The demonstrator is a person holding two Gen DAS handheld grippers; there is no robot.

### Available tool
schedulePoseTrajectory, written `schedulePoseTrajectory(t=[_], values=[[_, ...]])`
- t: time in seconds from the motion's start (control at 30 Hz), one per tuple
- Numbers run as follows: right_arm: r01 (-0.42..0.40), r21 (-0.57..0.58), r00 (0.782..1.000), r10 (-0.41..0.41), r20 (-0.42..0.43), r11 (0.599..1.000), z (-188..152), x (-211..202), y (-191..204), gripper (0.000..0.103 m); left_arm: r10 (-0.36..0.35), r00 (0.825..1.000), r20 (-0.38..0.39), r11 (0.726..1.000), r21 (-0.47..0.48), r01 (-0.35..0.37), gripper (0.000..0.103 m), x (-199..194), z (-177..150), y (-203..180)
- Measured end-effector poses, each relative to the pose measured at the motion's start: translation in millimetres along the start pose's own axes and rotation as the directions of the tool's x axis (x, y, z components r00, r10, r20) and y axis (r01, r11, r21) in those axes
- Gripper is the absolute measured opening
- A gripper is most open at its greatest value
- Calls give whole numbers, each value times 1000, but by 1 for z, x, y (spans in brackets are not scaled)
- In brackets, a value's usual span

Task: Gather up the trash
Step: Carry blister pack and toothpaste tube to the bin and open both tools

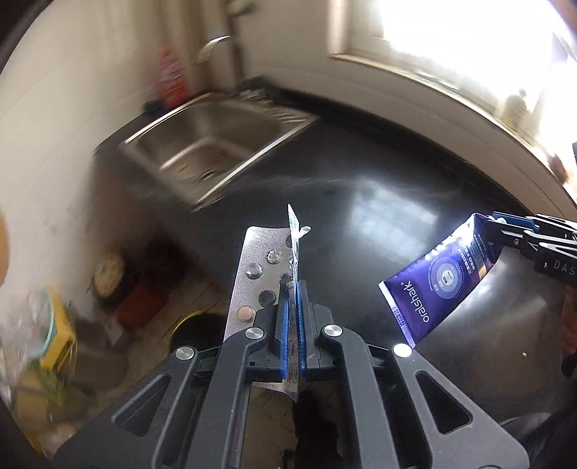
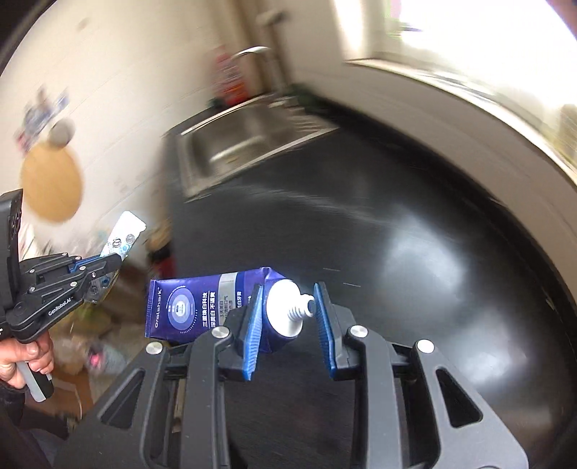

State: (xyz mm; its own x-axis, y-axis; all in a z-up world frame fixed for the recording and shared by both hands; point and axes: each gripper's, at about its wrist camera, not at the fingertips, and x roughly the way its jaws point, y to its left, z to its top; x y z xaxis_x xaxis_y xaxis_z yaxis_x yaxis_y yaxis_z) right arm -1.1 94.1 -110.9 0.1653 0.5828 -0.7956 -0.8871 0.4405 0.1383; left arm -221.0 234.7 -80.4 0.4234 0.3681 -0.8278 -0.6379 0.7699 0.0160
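Note:
A silver pill blister pack (image 1: 252, 267) with a strip of clear wrapper stands up between the blue pads of my left gripper (image 1: 293, 288), which is shut on it above the edge of the black counter (image 1: 360, 173). At the right, my right gripper (image 1: 505, 231) holds a purple toothpaste tube (image 1: 440, 277) by its top end. In the right wrist view the tube (image 2: 187, 306) lies crosswise. Its white uncapped nozzle sits between the pads of my right gripper (image 2: 288, 306), which is shut on it. At the left is my left gripper (image 2: 111, 259) with the blister pack (image 2: 124, 231).
A steel sink (image 1: 216, 144) with a faucet (image 1: 212, 47) and a red bottle (image 1: 169, 75) sits at the counter's far end. A bright window (image 1: 450, 32) runs along the right. Cluttered items (image 1: 54, 324) and a dark round opening (image 1: 194, 324) lie below left. A hand (image 2: 21, 360) grips the left tool.

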Motion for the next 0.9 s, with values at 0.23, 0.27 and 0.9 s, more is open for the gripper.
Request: schedulePoseTrajectory(t=[0.23, 0.27, 0.9], values=[[-137, -213, 986, 112, -125, 968, 15, 76, 123, 28, 91, 994, -67, 976, -191, -102, 3, -5, -53, 105], [-148, -237, 983, 116, -144, 960, 15, 87, 138, 28, 95, 993, -74, 973, -206, -109, 3, -4, -59, 116], [-193, -464, 927, 7, -374, 865, 0, 262, 277, 29, -82, 988, -132, 938, -345, 31, 3, 90, -96, 199]])
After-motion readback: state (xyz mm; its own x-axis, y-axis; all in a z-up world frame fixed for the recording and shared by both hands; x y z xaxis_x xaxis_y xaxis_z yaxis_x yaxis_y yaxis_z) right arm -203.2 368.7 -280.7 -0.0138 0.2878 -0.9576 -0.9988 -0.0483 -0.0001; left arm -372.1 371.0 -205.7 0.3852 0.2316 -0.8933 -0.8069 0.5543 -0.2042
